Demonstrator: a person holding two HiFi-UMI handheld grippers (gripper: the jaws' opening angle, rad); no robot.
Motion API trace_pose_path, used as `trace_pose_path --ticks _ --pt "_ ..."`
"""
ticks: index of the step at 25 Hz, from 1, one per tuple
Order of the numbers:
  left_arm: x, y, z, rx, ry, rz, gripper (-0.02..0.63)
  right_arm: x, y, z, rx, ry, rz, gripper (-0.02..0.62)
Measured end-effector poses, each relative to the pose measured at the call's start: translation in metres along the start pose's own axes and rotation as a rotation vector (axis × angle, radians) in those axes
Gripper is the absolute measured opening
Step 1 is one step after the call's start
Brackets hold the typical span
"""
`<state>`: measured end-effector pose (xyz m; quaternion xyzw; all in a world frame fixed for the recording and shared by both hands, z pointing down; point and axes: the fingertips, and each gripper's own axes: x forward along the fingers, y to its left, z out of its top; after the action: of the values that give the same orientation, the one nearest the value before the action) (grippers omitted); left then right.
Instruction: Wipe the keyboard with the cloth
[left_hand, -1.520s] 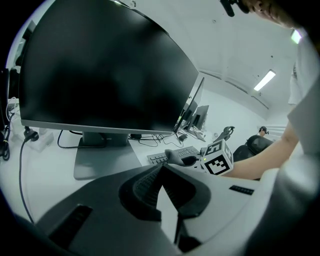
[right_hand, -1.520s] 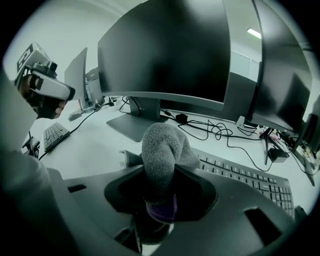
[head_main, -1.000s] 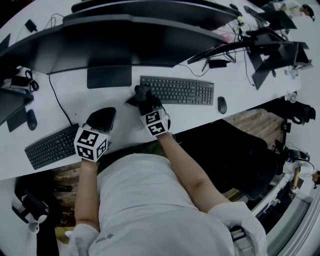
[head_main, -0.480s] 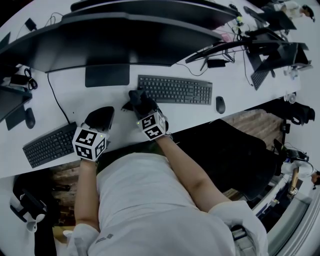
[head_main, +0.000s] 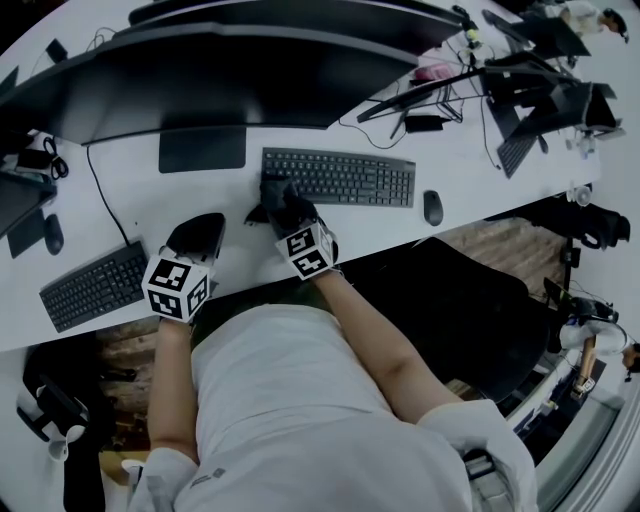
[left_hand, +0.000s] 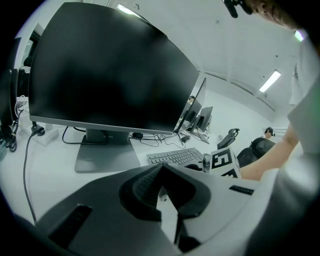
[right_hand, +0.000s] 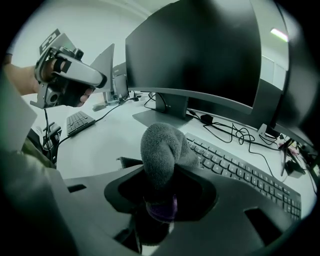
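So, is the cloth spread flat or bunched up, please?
Bunched: the cloth bulges as a rounded wad from between the fingers of the right gripper.

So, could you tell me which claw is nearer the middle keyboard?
Right. The right claw holds the cloth at the left end of the keyboard; the left claw sits further left, clear of it.

Right gripper (head_main: 279, 199) reaches forward, fingers clamping the cloth (right_hand: 160, 147); left gripper (left_hand: 160, 169) (fingers together) hangs back.

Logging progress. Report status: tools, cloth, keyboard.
Right tool shut on cloth, at left end of keyboard. Left tool shut, empty, held aside. Nothing blocking the keyboard.
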<state>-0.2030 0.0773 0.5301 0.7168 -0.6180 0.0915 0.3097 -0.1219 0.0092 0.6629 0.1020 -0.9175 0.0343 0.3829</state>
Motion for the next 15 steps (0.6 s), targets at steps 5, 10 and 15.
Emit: trace_pose_path --ticks 5,10,15 --pt "0.006 -0.015 0.0 0.003 0.003 0.008 0.002 -0.011 -0.016 -0.011 0.014 0.001 -0.007 0.15" --pt "0.014 -0.029 0.0 0.009 0.006 0.015 0.002 -0.023 -0.032 -0.023 0.026 0.0 -0.014 0.15" --pt "0.023 -0.044 0.002 0.018 0.011 0.015 0.0 -0.035 -0.049 -0.036 0.044 -0.003 -0.024 0.15"
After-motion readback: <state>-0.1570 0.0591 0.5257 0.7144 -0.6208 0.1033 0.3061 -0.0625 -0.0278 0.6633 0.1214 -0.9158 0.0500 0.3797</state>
